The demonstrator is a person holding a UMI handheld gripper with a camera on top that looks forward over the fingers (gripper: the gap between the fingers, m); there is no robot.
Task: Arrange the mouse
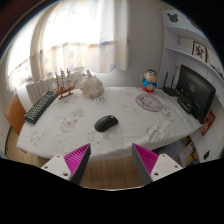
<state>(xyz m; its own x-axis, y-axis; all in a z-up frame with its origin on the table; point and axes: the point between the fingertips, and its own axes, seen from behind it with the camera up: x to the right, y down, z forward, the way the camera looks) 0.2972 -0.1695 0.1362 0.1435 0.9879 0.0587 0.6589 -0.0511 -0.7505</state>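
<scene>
A dark computer mouse (105, 123) lies on the white-clothed table (60, 132), near its front middle. My gripper (110, 160) is open and empty, its pink-padded fingers (76, 158) spread wide over the wooden floor before the table's front edge. The mouse is well beyond the fingers, a little left of the line midway between them.
A black keyboard (41, 105) lies at the table's left end. A small rack (65, 82), a pale bag (92, 87), a figurine (149, 80) and a plate (149, 102) stand further back. A monitor (195, 92) stands at the right. Curtains hang behind.
</scene>
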